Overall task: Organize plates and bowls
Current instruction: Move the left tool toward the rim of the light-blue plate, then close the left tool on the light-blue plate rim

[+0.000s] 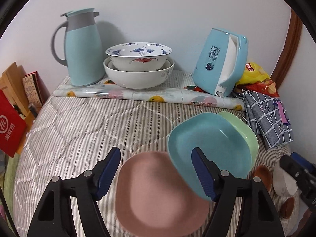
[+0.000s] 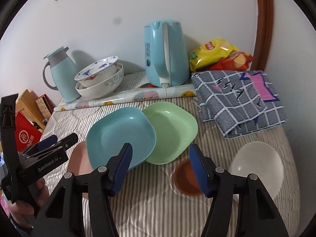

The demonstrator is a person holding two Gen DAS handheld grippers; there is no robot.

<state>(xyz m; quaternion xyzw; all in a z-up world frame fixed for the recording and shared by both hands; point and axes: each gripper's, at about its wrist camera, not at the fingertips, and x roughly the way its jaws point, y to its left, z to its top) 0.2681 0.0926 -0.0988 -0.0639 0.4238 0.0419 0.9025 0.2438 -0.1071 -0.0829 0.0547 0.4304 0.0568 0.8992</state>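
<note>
A blue plate (image 2: 120, 136) overlaps a green plate (image 2: 171, 132) on the striped cloth; both show in the left wrist view, blue plate (image 1: 203, 138) and green plate (image 1: 246, 132). A pink plate (image 1: 156, 193) lies between the open jaws of my left gripper (image 1: 156, 167), partly under the blue plate. My right gripper (image 2: 160, 156) is open and empty above the near edges of the blue and green plates. A small brown bowl (image 2: 185, 179) and a white bowl (image 2: 256, 165) lie near it. Two stacked ceramic bowls (image 1: 138, 67) stand at the back.
A blue thermos jug (image 1: 83, 47) and a blue kettle (image 1: 219, 63) stand on a rolled patterned sheet (image 1: 122, 94) by the wall. A folded checked cloth (image 2: 239, 98) and snack bags (image 2: 217, 55) lie at the right. Red boxes (image 1: 9, 122) stand off the left edge.
</note>
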